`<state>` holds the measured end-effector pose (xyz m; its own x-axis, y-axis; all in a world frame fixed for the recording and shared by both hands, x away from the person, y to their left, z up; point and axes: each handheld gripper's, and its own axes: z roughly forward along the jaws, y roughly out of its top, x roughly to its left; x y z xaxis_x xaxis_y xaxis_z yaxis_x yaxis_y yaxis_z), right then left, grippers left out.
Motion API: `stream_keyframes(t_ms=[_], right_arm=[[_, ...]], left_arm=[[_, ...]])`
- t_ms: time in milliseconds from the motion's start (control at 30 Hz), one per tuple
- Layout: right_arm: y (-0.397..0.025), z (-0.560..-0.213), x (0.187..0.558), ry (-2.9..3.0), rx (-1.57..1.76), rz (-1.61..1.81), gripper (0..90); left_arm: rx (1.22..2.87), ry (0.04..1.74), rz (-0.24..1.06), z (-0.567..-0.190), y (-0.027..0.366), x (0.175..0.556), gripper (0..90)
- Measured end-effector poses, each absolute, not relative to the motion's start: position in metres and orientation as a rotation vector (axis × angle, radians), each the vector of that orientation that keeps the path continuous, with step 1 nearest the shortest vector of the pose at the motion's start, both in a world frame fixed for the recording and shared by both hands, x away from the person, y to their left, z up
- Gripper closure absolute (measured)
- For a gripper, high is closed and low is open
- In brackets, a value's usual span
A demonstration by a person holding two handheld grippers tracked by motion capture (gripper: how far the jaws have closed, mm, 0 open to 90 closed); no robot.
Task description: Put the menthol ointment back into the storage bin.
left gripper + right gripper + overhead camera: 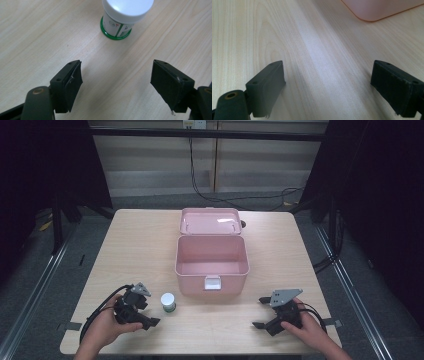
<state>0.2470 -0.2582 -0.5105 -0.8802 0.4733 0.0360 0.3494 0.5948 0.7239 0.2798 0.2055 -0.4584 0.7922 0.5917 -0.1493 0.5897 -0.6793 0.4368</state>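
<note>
white-capped jar (168, 302) stands at lower centre-left of the high view, before the open pink box (212, 262); its cap is cut off at the top edge of the left gripper view (125, 17), label print illegible. left gripper (148, 312), jaws spread, empty. right gripper (261, 312), jaws spread, empty; box corner (382, 8) at its upper right.

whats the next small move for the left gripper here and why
Probably ease the left gripper forward toward the small white-capped jar. Its jaws stand wide open with nothing between them, and the jar stands upright just ahead, slightly right of their centre line. The pink box beside it sits open and empty, a likely place for the jar.
</note>
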Motion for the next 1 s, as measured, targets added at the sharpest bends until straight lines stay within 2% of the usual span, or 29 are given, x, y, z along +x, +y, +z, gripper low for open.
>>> stream_keyframes(t_ms=[400, 633, 1000], right_arm=[[-0.258, -0.510, 0.247, 2.660, 0.690, 1.155, 11.2], [-0.258, -0.510, 0.247, 2.660, 0.692, 1.155, 11.2], [-0.258, -0.510, 0.247, 2.660, 0.692, 1.155, 11.2]], left_arm=[[2.580, 0.932, -0.070, -0.435, 0.183, 0.297, 26.8], [2.664, 0.939, -0.088, -0.433, 0.165, 0.311, 28.7], [2.697, 0.964, -0.137, -0.436, 0.140, 0.328, 31.9]])
